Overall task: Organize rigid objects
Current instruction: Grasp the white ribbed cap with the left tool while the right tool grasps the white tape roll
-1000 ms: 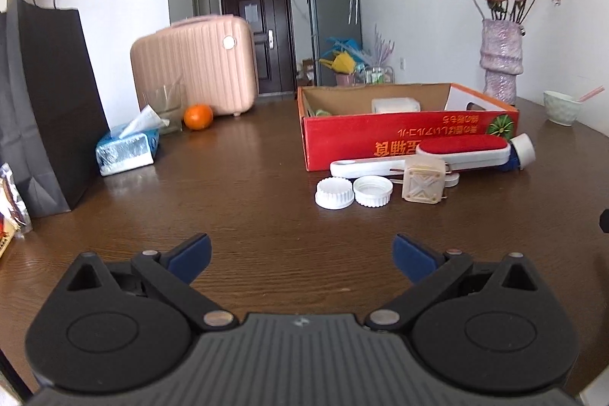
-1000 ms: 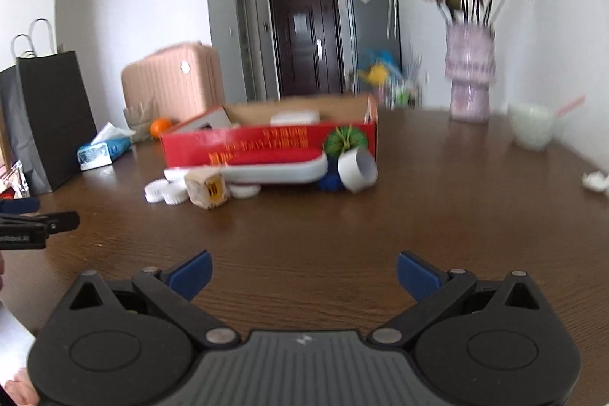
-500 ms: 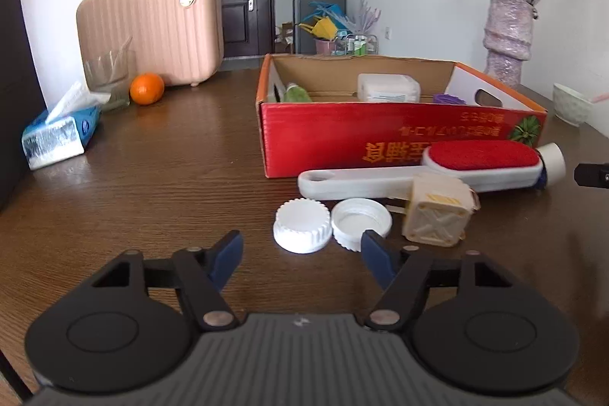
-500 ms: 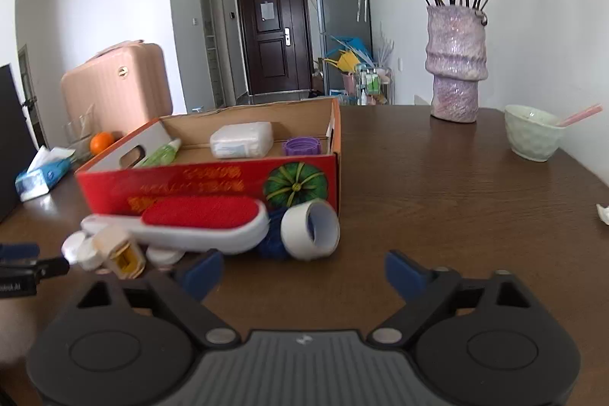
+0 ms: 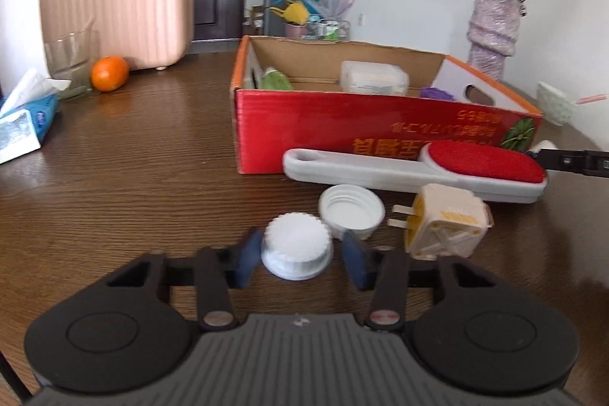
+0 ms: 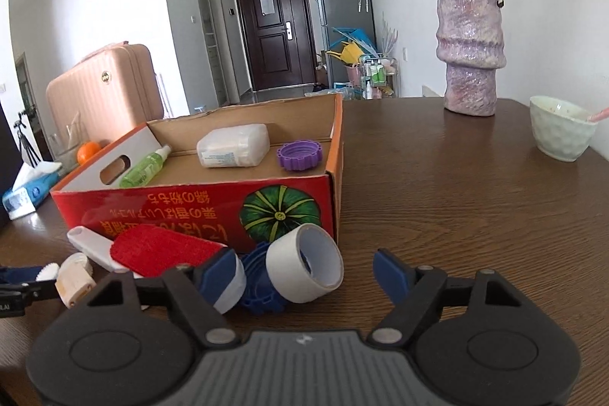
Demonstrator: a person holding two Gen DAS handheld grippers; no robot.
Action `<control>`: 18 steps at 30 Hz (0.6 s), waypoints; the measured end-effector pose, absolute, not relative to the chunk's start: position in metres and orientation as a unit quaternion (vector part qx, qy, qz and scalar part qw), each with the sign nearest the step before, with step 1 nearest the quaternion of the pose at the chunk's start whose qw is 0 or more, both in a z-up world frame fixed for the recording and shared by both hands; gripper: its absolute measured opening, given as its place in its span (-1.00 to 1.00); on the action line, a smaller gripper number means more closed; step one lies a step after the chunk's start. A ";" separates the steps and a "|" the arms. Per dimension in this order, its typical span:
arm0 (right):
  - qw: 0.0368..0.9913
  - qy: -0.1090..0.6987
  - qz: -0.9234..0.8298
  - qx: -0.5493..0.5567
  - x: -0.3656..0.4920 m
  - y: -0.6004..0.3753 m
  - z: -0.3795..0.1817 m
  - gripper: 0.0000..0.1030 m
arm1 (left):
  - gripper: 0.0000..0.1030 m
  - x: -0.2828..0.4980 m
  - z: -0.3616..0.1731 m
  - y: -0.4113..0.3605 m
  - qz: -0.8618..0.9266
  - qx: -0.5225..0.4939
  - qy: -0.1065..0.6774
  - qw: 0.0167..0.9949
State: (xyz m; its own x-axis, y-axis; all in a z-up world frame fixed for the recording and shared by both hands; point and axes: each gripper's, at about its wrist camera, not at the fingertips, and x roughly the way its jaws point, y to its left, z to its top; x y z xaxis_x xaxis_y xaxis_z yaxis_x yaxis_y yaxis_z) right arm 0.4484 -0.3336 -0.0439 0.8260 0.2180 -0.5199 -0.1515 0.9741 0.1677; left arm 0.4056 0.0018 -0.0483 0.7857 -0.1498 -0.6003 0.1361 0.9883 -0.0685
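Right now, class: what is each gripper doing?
Left gripper: closing around the white ribbed cap, not gripping yet.
Right gripper: open, closing around the tape roll.

Two white caps [image 5: 297,249], one plug [image 5: 443,227], one brush [image 5: 415,170], one box [image 5: 380,136].
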 end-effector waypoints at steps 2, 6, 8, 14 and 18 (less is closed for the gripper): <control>0.951 0.281 0.103 0.076 0.447 -0.335 -0.046 -0.11 | -0.21 0.405 -0.049 0.001 -0.076 -0.011 0.318 0.945; 0.948 0.296 0.090 0.079 0.447 -0.335 -0.051 -0.64 | -0.22 0.399 -0.048 0.001 -0.065 -0.010 0.317 0.946; 0.950 0.290 0.087 0.081 0.440 -0.335 -0.048 -0.69 | -0.22 0.390 -0.048 -0.001 -0.054 0.002 0.318 0.947; 0.955 0.280 0.087 0.046 0.396 -0.334 -0.037 -0.90 | -0.22 0.346 -0.040 0.000 -0.043 -0.008 0.322 0.946; 0.954 0.276 0.114 0.038 0.349 -0.327 -0.029 -0.90 | -0.22 0.310 -0.031 -0.003 -0.041 -0.008 0.317 0.947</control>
State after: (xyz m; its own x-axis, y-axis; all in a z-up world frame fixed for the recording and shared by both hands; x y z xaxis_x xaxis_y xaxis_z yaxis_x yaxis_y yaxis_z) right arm 0.3488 -0.3273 -0.0294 0.8213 0.2381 -0.5184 -0.1962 0.9712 0.1353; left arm 0.3101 -0.0028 -0.0305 0.7952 -0.0823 -0.6007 0.0716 0.9966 -0.0417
